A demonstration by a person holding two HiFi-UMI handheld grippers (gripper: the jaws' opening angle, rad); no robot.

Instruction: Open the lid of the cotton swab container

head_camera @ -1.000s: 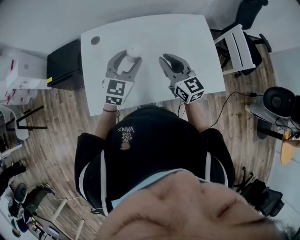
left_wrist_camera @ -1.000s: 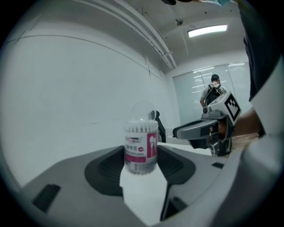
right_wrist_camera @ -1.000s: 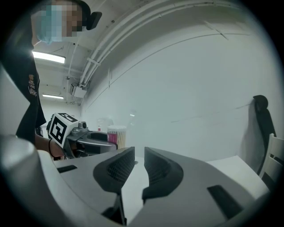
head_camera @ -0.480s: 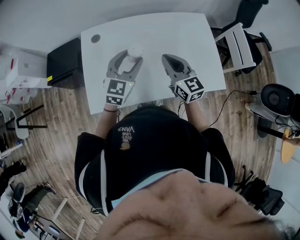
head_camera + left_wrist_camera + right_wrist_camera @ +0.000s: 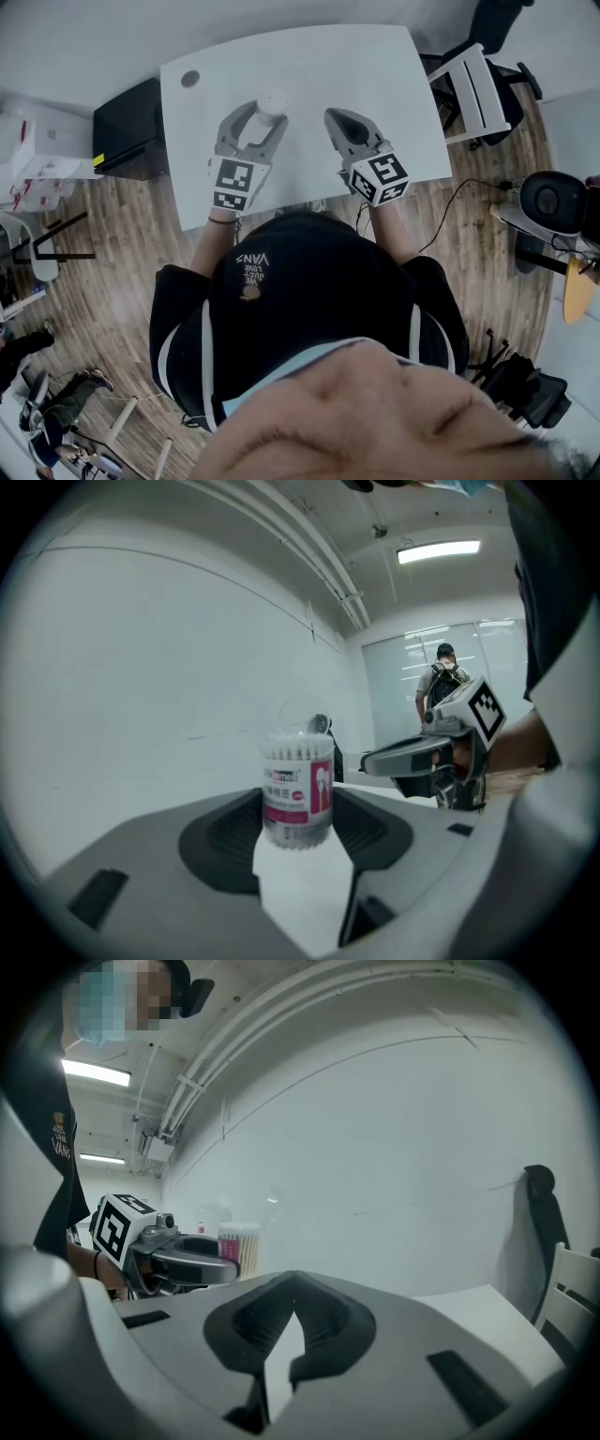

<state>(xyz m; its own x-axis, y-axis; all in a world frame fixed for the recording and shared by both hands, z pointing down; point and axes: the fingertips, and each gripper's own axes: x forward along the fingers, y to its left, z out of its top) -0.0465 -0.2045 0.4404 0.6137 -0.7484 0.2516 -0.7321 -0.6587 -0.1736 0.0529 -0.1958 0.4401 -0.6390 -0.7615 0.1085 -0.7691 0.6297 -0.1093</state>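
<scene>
Container braced, lid still on.
The left gripper point(image 5: 262, 114) clamps the cotton swab container point(image 5: 298, 799), whose clear lid point(image 5: 302, 719) sits on top. Well right of the container, the right gripper point(image 5: 336, 116) is closed and empty; it likely must open to take the lid.

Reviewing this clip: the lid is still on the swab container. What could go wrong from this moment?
1. The left gripper clamps only the lower part of the cotton swab container. Pulling at the clear lid above may tilt it or slip it out.
2. The right gripper is shut, empty and off to the side. Unless it opens first, it may knock the lid rather than grasp it.
3. The swabs stand packed to the top, so a sudden release might scatter them.
</scene>
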